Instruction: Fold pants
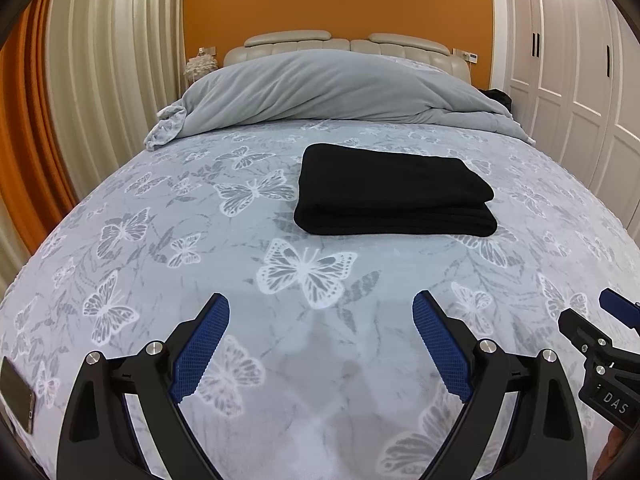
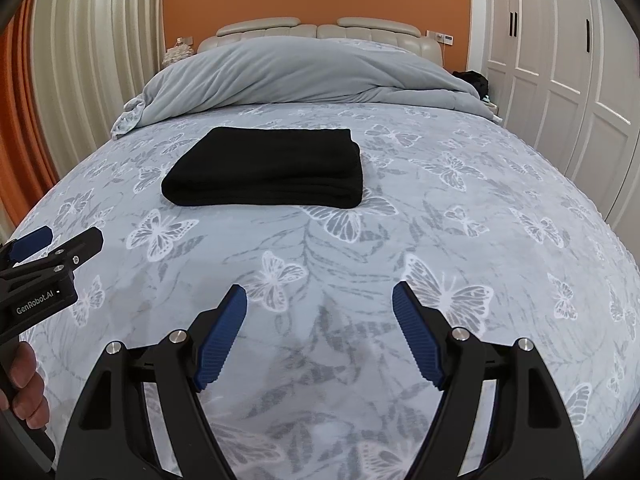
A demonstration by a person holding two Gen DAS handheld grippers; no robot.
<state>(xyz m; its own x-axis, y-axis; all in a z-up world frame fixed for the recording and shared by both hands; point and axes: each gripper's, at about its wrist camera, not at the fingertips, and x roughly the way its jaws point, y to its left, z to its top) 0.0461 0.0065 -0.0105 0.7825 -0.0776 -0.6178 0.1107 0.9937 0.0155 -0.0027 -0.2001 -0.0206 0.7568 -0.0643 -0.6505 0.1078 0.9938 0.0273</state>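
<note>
The black pants (image 1: 394,190) lie folded into a neat thick rectangle on the butterfly-print bed cover, ahead of both grippers; they also show in the right wrist view (image 2: 268,168). My left gripper (image 1: 321,308) is open and empty, held above the bed well short of the pants. My right gripper (image 2: 319,298) is open and empty too, likewise short of the pants. Each gripper shows at the edge of the other's view: the right one (image 1: 600,320) and the left one (image 2: 60,244).
A bunched grey duvet (image 1: 328,88) lies across the head of the bed below a cream headboard. A phone (image 1: 16,392) lies on the bed's left edge. Curtains hang on the left and white wardrobe doors (image 1: 568,80) stand on the right.
</note>
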